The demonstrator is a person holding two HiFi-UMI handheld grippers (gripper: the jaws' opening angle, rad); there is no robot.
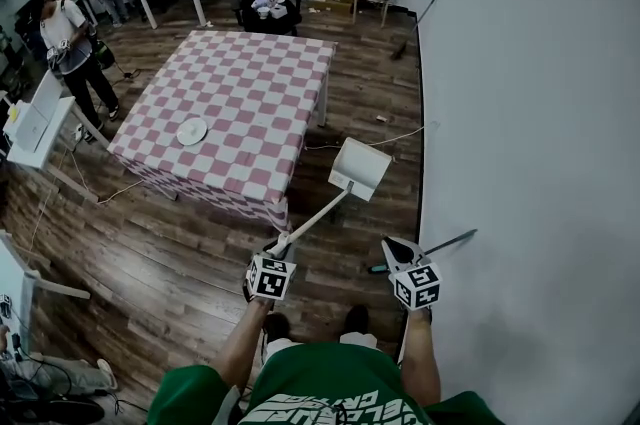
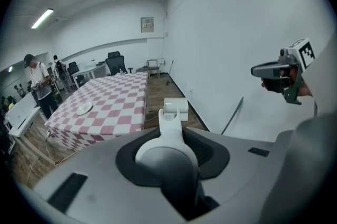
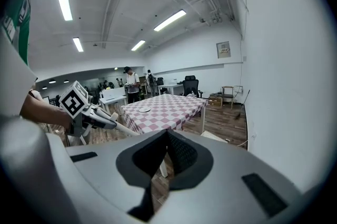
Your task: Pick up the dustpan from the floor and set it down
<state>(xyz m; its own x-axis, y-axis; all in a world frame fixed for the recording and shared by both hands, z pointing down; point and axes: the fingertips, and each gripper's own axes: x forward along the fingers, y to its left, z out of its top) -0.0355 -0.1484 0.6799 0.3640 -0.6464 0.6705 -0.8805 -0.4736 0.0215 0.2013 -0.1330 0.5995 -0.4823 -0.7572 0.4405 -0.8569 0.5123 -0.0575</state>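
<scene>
Closest to me, my left gripper [image 1: 283, 242] clamps the long handle of the white plastic dustpan [image 1: 360, 169], held above the brown wooden floor [image 1: 180, 253] beside the red-and-white checked table [image 1: 250, 93]. My right gripper [image 1: 397, 251] is closed, empty.

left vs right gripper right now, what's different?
The left gripper is clamped on the dustpan by its handle; the right gripper has nothing between its jaws, which meet at the tips. The left gripper carries the dustpan out in front, pan end near the table; the right gripper hangs free beside the wall. Shared: both are held out ahead of the person, each with a marker cube.
</scene>
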